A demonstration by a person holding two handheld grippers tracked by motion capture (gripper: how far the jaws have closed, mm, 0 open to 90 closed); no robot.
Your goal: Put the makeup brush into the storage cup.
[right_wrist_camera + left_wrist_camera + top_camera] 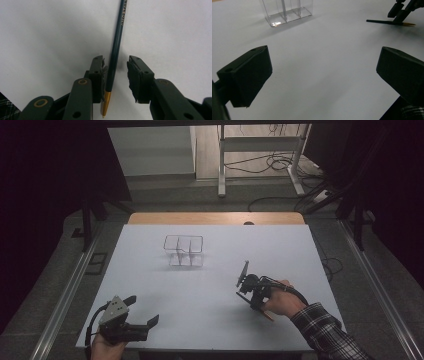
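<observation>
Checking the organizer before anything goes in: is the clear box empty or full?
Empty: the clear box shows only its dividers, and the pencil lies on the table between the right gripper pads.

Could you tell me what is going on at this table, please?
A person holds a gripper in each hand over a white table. The right gripper is down at a dark pencil lying on the table, which sits between its fingers; one finger is against it, the other still apart, so it is not clamped yet. The left gripper waits open near the front edge with nothing in it. A clear divided box stands farther back, apparently empty.
</observation>
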